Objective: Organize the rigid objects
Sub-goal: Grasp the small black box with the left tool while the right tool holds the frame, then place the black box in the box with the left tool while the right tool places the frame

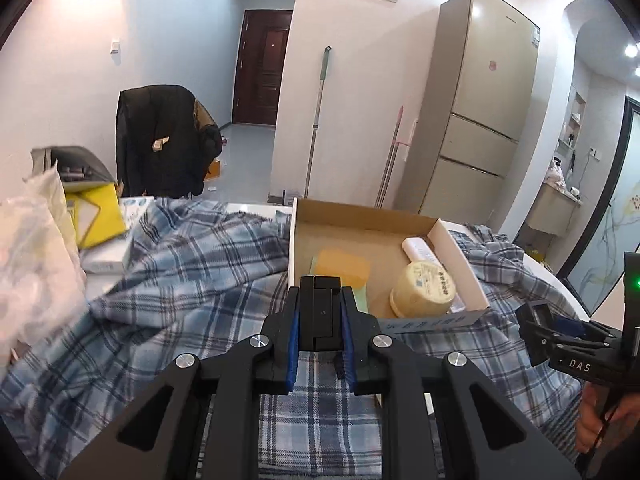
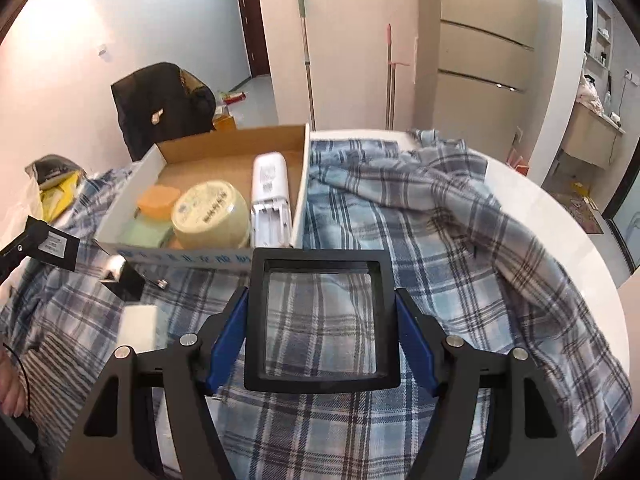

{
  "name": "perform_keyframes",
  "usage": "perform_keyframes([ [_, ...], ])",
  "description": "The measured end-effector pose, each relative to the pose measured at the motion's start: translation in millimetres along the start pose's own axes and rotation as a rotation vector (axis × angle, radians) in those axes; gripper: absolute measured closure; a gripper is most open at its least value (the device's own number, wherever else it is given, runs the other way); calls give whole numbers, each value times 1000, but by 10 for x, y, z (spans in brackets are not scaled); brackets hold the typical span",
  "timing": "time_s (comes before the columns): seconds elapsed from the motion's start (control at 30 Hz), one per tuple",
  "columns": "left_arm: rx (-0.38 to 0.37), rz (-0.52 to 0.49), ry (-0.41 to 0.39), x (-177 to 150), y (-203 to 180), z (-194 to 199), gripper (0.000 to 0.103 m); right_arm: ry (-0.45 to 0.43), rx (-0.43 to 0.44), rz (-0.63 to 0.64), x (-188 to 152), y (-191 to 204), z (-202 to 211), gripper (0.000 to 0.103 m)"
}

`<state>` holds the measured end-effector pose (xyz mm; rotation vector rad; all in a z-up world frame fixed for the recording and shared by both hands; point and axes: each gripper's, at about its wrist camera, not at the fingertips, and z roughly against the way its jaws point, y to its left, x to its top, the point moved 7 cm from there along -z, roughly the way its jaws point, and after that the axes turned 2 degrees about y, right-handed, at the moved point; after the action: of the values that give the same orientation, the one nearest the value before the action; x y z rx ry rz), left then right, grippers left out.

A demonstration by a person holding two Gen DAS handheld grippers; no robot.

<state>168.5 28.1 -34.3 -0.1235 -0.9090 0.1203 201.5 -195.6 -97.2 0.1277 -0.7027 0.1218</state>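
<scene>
Item 1: black block (image 1: pixel 321 312). It sat clamped between the blue pads of the left gripper (image 1: pixel 320 316), held off the plaid cloth (image 1: pixel 180 272), with the near wall of the cardboard box (image 1: pixel 460 256) at twelve o'clock. It looked stiff and light; a hold across its flat sides should keep it from twisting.

Item 2: square frame (image 2: pixel 322 322), black rim around a clear pane. The right gripper (image 2: pixel 322 328) was closed on its left and right edges, above the cloth and just short of the box front. The pane seemed breakable and slick, so the rim was judged the proper place to grip, with modest pressure.

Item 3: box contents, seen from the right wrist view. A round cream jar (image 2: pixel 210 214) sat centre, an orange block (image 2: pixel 158 201) at its ten o'clock, a pale green pad (image 2: pixel 146 231) at its eight o'clock, and a white remote (image 2: pixel 271 200) at its three o'clock along the right wall.

Item 4: free floor remained at the box's far end.
</scene>
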Motion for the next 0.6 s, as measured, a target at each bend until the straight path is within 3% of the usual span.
perform_keyframes([
  [0.17,-57,14,-4,216,-19,66,84,-38,-13,17,137,68,222,34],
  [0.3,-93,-36,28,340,-204,-170,84,-58,0,2,327,112,338,34],
  [0.4,-187,-63,39,419,-381,-392,84,-92,-15,15,504,172,438,34],
  [0.47,-178,-53,94,435,-418,-592,84,-112,-33,16,574,197,488,34],
  [0.6,-241,41,168,346,-350,-887,84,-99,-23,11,548,232,428,34],
])
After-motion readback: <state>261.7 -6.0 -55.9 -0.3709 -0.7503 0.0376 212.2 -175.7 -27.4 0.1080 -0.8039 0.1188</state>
